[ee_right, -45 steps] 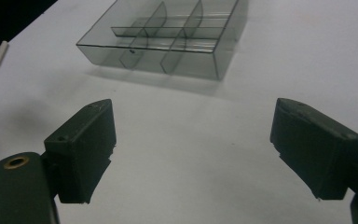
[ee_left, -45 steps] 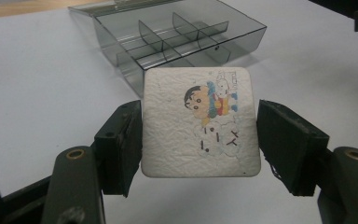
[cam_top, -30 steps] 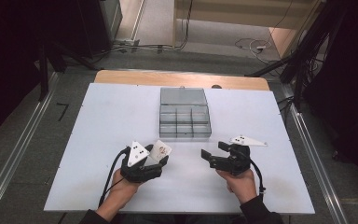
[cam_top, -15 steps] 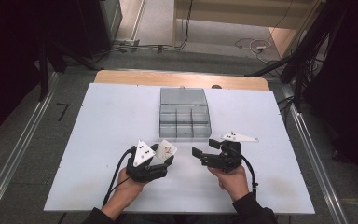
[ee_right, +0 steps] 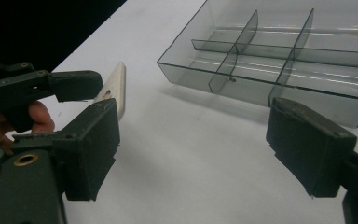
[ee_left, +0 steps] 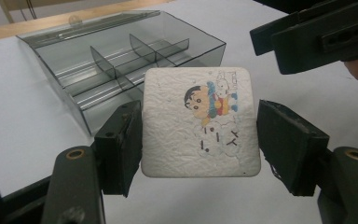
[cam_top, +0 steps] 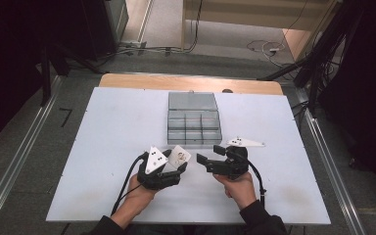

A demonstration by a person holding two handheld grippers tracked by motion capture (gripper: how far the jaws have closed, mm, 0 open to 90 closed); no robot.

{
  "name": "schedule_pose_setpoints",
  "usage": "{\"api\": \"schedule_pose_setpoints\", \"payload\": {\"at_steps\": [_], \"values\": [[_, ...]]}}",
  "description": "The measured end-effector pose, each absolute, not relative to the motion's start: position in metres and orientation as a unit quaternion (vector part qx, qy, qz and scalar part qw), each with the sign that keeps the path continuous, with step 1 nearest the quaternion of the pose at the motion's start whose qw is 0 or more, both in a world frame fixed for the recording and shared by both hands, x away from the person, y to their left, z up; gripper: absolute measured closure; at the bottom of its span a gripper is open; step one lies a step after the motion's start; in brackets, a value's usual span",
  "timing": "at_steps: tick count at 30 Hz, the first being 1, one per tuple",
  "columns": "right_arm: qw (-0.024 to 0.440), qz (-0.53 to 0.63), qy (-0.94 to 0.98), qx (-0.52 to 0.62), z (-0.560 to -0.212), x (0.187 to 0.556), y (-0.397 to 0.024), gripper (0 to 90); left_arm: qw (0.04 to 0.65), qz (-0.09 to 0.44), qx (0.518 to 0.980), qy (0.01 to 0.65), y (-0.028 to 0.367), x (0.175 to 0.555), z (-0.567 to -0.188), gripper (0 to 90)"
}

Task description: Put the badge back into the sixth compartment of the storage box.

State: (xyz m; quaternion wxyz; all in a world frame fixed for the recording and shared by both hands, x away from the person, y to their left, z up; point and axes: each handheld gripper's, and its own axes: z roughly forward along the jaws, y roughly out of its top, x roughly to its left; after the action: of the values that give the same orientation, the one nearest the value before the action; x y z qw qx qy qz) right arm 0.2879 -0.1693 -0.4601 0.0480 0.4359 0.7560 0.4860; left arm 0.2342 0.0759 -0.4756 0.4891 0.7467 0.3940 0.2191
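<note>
Tongs, left (cam_top: pixel 178 165) (gripping coaster (ee_left: pixel 200 122)), have moved nearer right tongs (cam_top: pixel 210 155).

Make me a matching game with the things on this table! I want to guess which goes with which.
Things:
1. cartoon card
2. divided box
3. right gripper
4. table

Descriptions:
A. see-through grey, nothing inside
B. open, holding nothing
C. white, between the left gripper's jaws
D. pale and flat, under everything

Pairs: 1-C, 2-A, 3-B, 4-D
</note>
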Motion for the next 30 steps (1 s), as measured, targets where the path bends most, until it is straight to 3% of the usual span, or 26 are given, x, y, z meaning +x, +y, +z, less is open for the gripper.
{"api": "schedule_pose_setpoints", "payload": {"at_steps": [8, 14, 19, 20, 21, 22, 24, 25, 27, 30], "values": [[0.006, 0.508, 0.744, 0.434, -0.462, 0.291, -0.167, 21.3, 0.495, 0.222, 0.75, 0.379, 0.064, 0.234, -0.475, 33.5], [-0.047, 0.522, 0.74, 0.422, -0.466, 0.295, -0.161, 33.6, 0.498, 0.226, 0.751, 0.369, 0.059, 0.232, -0.475, 33.5], [-0.115, 0.53, 0.735, 0.408, -0.472, 0.3, -0.156, 52.0, 0.501, 0.233, 0.753, 0.357, 0.056, 0.229, -0.474, 33.5], [-0.145, 0.532, 0.729, 0.406, -0.474, 0.301, -0.153, 67.2, 0.502, 0.233, 0.753, 0.354, 0.055, 0.228, -0.474, 33.5], [-0.145, 0.532, 0.729, 0.406, -0.474, 0.301, -0.153, 67.2, 0.502, 0.235, 0.754, 0.351, 0.054, 0.228, -0.474, 33.5], [-0.155, 0.532, 0.725, 0.408, -0.475, 0.302, -0.152, 75.2, 0.502, 0.235, 0.756, 0.349, 0.054, 0.227, -0.474, 33.5], [-0.161, 0.533, 0.722, 0.409, -0.477, 0.303, -0.151, 80.9, 0.502, 0.233, 0.756, 0.35, 0.056, 0.228, -0.474, 33.6], [-0.161, 0.533, 0.723, 0.409, -0.477, 0.303, -0.15, 81.0, 0.503, 0.233, 0.755, 0.352, 0.057, 0.228, -0.474, 32.4], [-0.15, 0.531, 0.726, 0.411, -0.478, 0.304, -0.15, 81.1, 0.499, 0.23, 0.754, 0.36, 0.061, 0.229, -0.472, 18.1], [-0.137, 0.534, 0.722, 0.419, -0.478, 0.309, -0.154, 81.1, 0.504, 0.219, 0.744, 0.381, 0.074, 0.23, -0.471, 17.0]]}}
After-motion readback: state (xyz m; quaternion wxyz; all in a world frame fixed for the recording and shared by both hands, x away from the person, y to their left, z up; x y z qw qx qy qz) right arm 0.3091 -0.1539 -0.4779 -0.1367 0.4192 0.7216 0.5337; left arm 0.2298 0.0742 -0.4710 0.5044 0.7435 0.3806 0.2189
